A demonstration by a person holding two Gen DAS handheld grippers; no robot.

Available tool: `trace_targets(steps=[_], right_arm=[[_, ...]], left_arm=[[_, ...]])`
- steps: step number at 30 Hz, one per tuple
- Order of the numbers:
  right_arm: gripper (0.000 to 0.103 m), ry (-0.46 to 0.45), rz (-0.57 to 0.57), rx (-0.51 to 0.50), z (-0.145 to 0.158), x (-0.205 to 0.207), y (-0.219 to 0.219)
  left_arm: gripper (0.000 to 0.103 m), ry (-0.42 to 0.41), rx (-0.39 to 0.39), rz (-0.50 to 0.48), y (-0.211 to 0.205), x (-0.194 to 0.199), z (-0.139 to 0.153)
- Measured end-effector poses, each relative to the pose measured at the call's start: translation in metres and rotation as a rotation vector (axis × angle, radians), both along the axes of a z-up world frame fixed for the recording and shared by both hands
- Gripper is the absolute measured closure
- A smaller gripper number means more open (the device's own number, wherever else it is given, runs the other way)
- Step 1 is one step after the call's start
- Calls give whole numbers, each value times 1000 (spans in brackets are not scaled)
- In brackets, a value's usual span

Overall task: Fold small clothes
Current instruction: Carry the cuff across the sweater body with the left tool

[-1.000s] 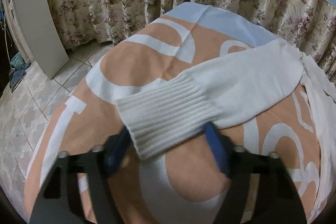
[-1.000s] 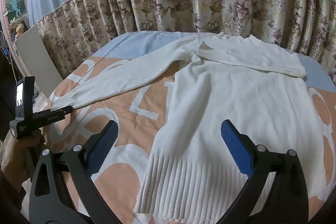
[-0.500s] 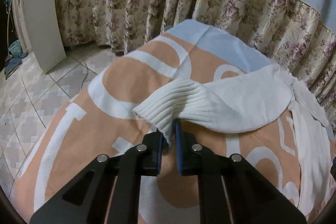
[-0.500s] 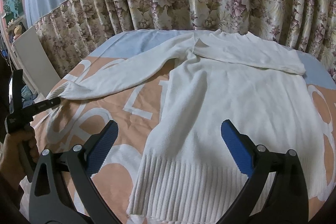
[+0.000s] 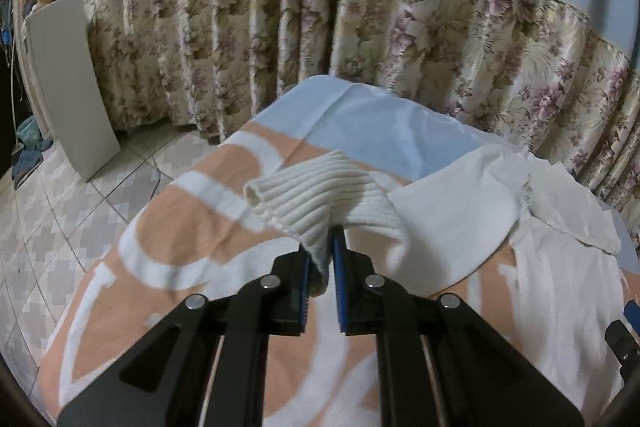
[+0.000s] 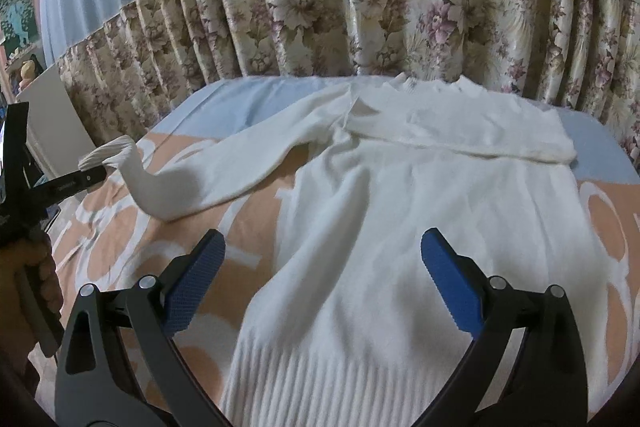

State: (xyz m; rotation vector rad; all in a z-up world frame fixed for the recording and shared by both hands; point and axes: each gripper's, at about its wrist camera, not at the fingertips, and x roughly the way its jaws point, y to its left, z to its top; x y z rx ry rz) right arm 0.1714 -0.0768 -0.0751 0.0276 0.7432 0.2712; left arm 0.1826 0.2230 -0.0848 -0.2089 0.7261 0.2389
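Now left gripper (image 5: 321,259) pinches the ribbed cuff (image 5: 304,199) of the white sweater (image 6: 400,227), cuff raised off the orange-and-white bedsheet (image 5: 192,239). Right gripper (image 6: 322,279) is spread wide, holding nothing, hovering over the sweater's ribbed hem (image 6: 340,379). The sweater body lies flat ahead of it, floral curtain (image 6: 380,7) beyond.

Bed (image 6: 208,99), orange-white-blue sheet; white sweater (image 6: 400,227) spread on it.
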Motion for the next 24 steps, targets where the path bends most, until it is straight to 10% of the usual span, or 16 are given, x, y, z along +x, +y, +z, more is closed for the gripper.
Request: trace_targets(steps=[24], right_arm=[[4, -79, -272, -81, 3, 123, -152]], left_arm=[[93, -2, 159, -298, -245, 146, 1]])
